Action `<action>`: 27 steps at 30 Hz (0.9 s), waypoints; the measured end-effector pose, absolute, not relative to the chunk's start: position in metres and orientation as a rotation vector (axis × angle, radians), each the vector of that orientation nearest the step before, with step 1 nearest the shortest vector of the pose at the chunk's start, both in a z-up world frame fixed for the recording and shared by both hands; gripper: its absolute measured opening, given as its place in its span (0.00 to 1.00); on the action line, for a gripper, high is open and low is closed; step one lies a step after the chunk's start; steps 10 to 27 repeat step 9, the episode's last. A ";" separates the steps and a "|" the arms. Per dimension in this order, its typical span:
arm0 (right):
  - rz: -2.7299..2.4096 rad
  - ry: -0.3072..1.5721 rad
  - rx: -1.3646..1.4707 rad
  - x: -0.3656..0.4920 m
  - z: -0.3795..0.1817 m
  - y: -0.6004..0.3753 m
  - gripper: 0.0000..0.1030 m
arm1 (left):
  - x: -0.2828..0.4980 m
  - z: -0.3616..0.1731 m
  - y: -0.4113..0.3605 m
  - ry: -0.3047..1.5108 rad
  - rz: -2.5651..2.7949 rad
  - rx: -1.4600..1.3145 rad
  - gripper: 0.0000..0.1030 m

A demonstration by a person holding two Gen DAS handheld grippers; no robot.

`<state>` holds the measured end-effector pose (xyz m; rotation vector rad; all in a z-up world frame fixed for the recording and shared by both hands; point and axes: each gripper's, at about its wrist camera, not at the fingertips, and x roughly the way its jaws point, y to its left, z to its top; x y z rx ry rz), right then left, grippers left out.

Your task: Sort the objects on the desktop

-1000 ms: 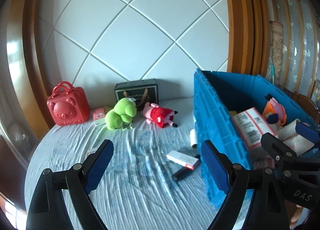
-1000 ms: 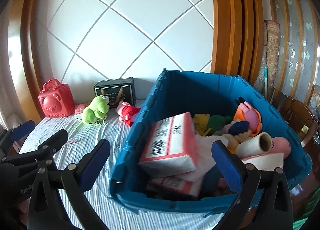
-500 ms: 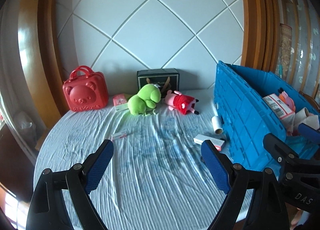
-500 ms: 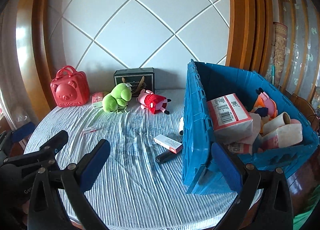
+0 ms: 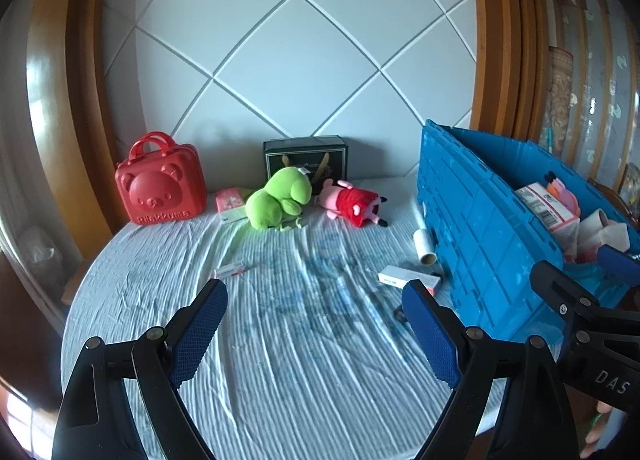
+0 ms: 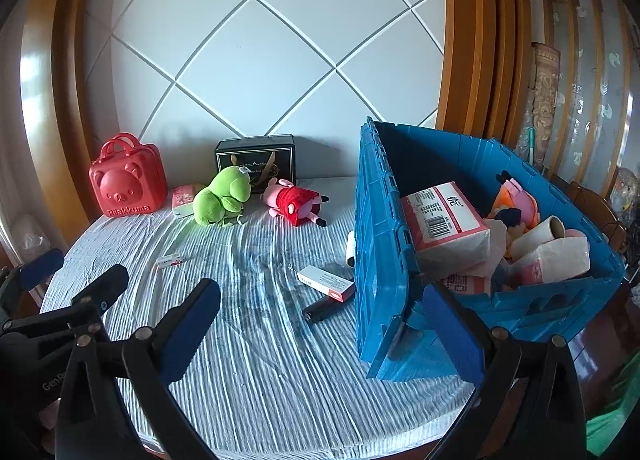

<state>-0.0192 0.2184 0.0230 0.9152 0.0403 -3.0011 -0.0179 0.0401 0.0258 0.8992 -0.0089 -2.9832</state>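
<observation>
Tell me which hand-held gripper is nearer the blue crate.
Right. The right hand-held gripper has one finger in front of the blue crate; the left hand-held gripper hangs over the cloth farther left, both open.

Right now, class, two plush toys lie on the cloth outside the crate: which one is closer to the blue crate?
The pink plush in the red dress; it lies between the green frog plush and the blue crate.
</observation>
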 end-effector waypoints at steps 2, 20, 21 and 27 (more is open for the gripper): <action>-3.003 0.042 0.919 -0.019 0.023 0.219 1.00 | -0.017 0.027 0.040 -0.003 -2.985 0.890 0.87; -3.004 0.052 0.920 -0.018 0.025 0.219 1.00 | -0.014 0.029 0.043 -0.002 -2.998 0.869 0.87; -3.004 0.052 0.920 -0.018 0.025 0.219 1.00 | -0.014 0.029 0.043 -0.002 -2.998 0.869 0.87; -3.004 0.052 0.920 -0.018 0.025 0.219 1.00 | -0.014 0.029 0.043 -0.002 -2.998 0.869 0.87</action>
